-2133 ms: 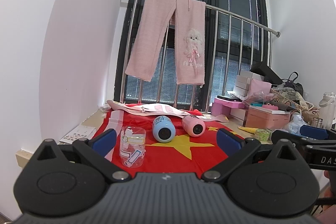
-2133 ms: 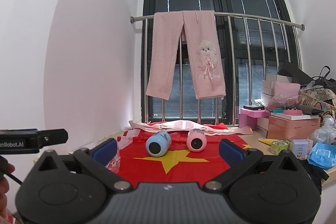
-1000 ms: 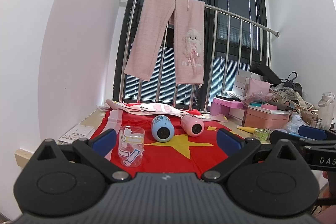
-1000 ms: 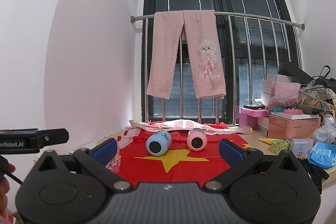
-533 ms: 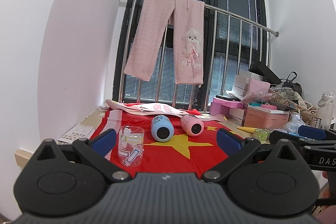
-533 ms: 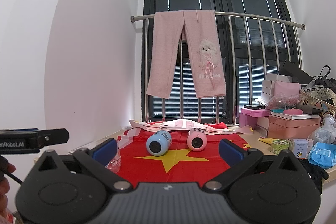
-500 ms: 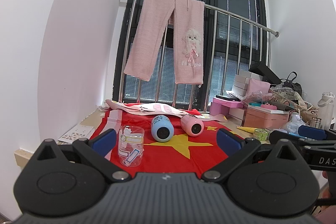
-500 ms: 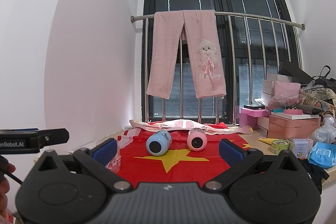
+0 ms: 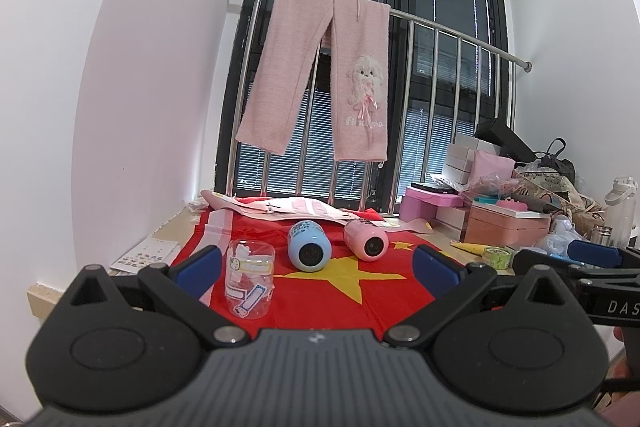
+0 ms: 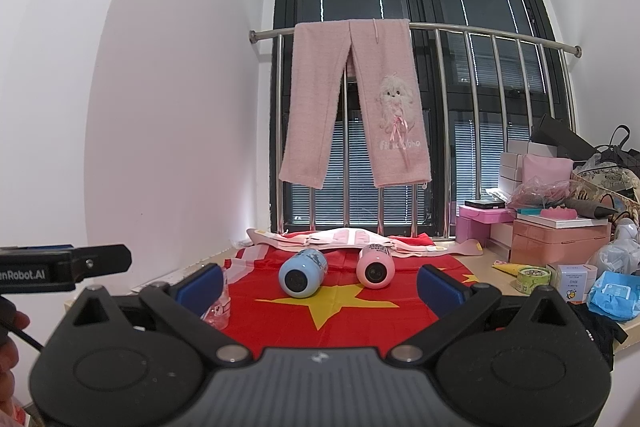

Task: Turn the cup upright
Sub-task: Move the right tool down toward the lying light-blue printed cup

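Observation:
A clear glass cup (image 9: pixel 250 279) with stickers stands upside down on the red flag cloth (image 9: pixel 320 291), at the left. A blue cup (image 9: pixel 308 251) and a pink cup (image 9: pixel 366 241) lie on their sides further back, bottoms towards me. My left gripper (image 9: pixel 316 263) is open and empty, short of the cups, its left finger beside the glass cup. My right gripper (image 10: pixel 320 287) is open and empty, short of the blue cup (image 10: pixel 302 275) and pink cup (image 10: pixel 376 269). The glass cup (image 10: pixel 218 309) is partly hidden behind its left finger.
Pink trousers (image 9: pixel 320 79) hang on a steel rail by the window. Pink boxes (image 9: pixel 504 223), bags and a tape roll (image 9: pixel 496 257) crowd the right of the table. A white wall is on the left. A sticker sheet (image 9: pixel 146 253) lies at the left edge.
The left gripper has drifted slightly, so the cups sit a little lower and further left in its view. The right gripper has not visibly moved.

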Demonstrator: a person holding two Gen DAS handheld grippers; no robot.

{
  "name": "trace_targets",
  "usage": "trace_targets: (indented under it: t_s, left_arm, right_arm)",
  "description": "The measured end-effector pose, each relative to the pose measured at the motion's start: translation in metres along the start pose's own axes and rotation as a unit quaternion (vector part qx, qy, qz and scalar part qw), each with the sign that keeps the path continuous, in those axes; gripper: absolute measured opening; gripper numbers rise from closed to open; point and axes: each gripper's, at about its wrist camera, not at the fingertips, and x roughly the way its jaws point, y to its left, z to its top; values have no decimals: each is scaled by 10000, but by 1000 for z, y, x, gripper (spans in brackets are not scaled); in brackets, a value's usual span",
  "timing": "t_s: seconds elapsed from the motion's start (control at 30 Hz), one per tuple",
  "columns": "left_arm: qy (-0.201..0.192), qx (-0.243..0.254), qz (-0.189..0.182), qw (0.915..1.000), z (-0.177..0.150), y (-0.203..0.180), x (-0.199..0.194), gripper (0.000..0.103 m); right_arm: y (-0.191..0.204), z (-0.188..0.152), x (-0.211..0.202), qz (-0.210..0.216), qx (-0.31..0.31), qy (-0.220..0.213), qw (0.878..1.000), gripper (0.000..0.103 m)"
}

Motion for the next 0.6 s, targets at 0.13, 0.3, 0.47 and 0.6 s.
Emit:
trace_targets:
  t_s: [0.13,0.3,0.47,0.6]
  left_arm:
    - [-3,2,1,10000,-1,-1,0,103]
    - [0,-6,-4,10000,-1,-1,0,103]
    - [2,-16,5,10000,0,-2,1,103]
    - [-27,-84,96,9999,2,3,12,103]
  right_arm:
    - [-1,0,0,0,-1,2,10000,103]
    - [-1,0,-1,1,-3,4,10000,103]
    - [-1,-2,5,31,-60,72,10000,103]
    - [-2,-1,23,48,-71,185,9998,103]
